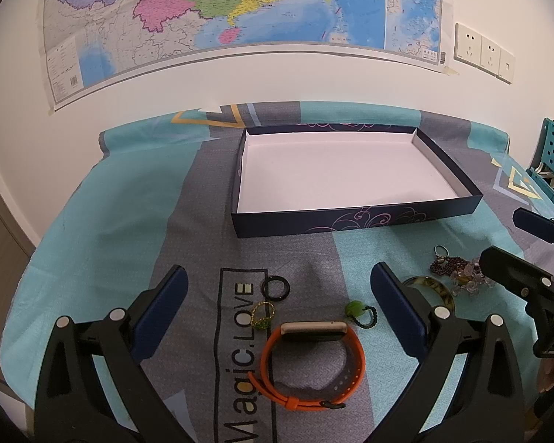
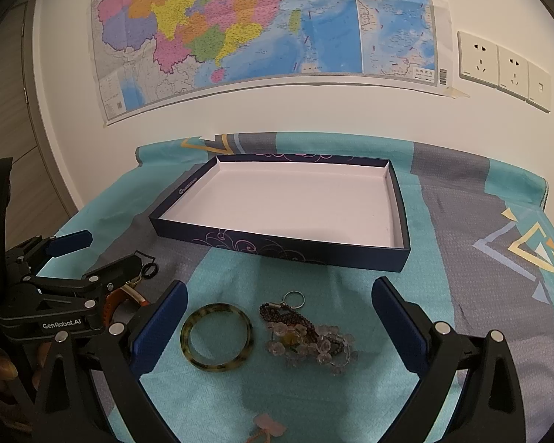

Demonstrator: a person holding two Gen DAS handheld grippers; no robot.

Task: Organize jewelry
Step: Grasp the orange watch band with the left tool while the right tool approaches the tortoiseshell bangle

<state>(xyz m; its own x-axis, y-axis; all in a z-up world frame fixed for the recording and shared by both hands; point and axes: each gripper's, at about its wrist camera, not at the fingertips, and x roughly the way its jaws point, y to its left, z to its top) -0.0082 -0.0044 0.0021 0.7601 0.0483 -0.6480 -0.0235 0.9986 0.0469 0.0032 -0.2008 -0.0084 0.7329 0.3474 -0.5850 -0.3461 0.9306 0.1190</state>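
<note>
Left wrist view: left gripper [image 1: 277, 295] wide open, empty; watch [image 1: 312, 363] lies near, between the fingers, band loop running left-right. Box [image 1: 354, 217] far, empty.

Right wrist view: right gripper [image 2: 279, 313] wide open, empty; bangle [image 2: 217, 336] and bead pile [image 2: 306, 339] between fingers.
</note>
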